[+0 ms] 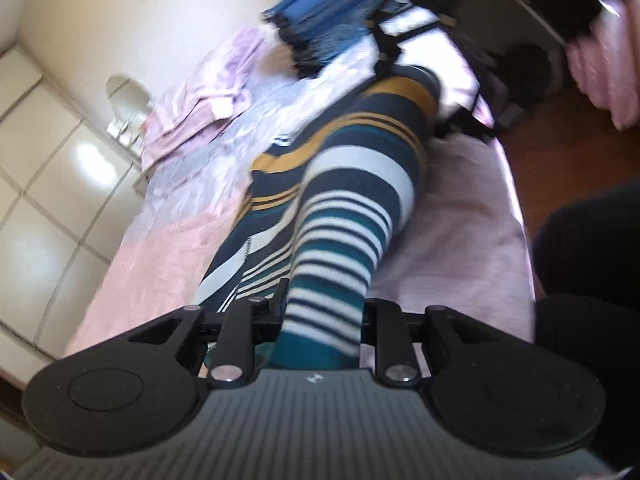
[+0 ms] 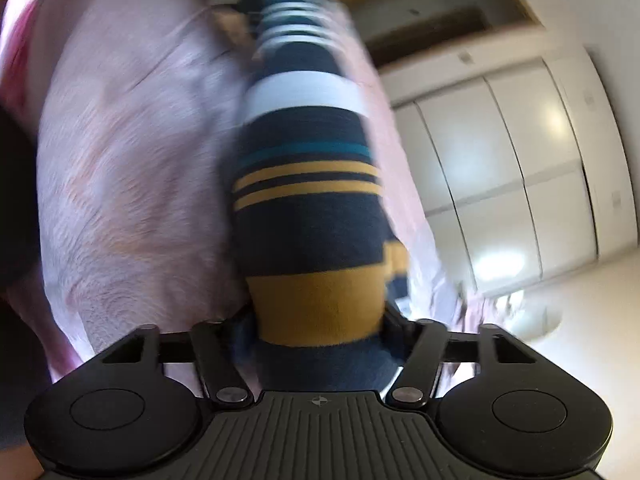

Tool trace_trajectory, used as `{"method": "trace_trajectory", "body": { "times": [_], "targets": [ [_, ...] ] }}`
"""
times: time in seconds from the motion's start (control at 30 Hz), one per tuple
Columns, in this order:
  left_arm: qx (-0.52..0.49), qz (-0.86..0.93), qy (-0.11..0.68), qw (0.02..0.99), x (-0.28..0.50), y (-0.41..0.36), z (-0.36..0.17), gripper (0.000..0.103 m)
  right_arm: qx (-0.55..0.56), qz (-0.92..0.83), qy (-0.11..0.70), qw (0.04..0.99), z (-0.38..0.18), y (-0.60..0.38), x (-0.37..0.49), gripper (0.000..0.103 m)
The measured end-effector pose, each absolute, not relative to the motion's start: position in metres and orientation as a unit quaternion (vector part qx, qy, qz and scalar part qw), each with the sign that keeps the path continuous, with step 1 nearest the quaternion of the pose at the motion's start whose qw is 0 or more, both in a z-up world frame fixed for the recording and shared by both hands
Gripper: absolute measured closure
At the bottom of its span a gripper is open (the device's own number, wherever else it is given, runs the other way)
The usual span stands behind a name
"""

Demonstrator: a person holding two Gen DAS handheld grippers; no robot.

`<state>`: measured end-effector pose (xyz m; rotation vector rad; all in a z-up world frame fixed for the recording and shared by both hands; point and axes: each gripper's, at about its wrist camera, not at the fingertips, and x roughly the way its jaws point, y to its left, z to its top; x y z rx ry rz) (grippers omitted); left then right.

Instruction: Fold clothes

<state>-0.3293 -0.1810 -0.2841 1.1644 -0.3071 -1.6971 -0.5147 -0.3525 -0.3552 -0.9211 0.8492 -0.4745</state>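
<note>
Left wrist view: the left tongs (image 1: 322,320) are pinched narrow on one end of a striped garment (image 1: 340,184), its white, teal and navy bands bunched between the fingers. From there the cloth stretches away over a bed (image 1: 460,232) with a pink cover toward the right tongs (image 1: 424,92), blurred at the far end. A pink garment (image 1: 204,96) and a blue pile (image 1: 324,12) lie farther back on the bed, near a white tiled wall (image 1: 52,152). A dark sleeve (image 1: 588,256) shows at the right edge. Right wrist view: the right tongs (image 2: 320,340) stand wider, clamped on the other end of the striped garment (image 2: 308,216) at its mustard and navy bands. The cloth runs taut between both tongs, lifted off the pink cover (image 2: 132,184). White cupboard doors (image 2: 500,176) stand to the right.
</note>
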Motion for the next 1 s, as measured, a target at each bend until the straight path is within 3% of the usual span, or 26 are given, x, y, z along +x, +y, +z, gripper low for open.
{"method": "trace_trajectory", "body": {
  "times": [0.17, 0.43, 0.67, 0.9, 0.97, 1.0],
  "targets": [
    [0.541, -0.658, -0.196, 0.487, -0.342, -0.156, -0.341, 0.08, -0.405, -0.209, 0.422, 0.783, -0.377, -0.351, -0.515, 0.05],
    [0.522, -0.681, -0.109, 0.502, -0.297, -0.123, -0.302, 0.078, -0.405, -0.206, 0.429, 0.781, -0.364, -0.36, -0.523, 0.04],
    [0.458, -0.68, -0.035, 0.571, -0.247, -0.115, -0.249, 0.079, -0.232, -0.282, 0.378, 0.851, -0.309, -0.372, -0.543, 0.04],
    [0.384, -0.715, 0.003, 0.584, -0.244, -0.19, -0.214, 0.079, -0.053, -0.256, 0.291, 0.92, -0.259, -0.374, -0.543, 0.041],
    [0.368, -0.731, 0.016, 0.574, -0.248, -0.219, -0.214, 0.079, -0.023, -0.241, 0.285, 0.927, -0.25, -0.381, -0.545, 0.051],
    [0.361, -0.739, 0.026, 0.569, -0.249, -0.235, -0.215, 0.079, -0.008, -0.234, 0.288, 0.928, -0.24, -0.393, -0.537, 0.062]
  ]
}}
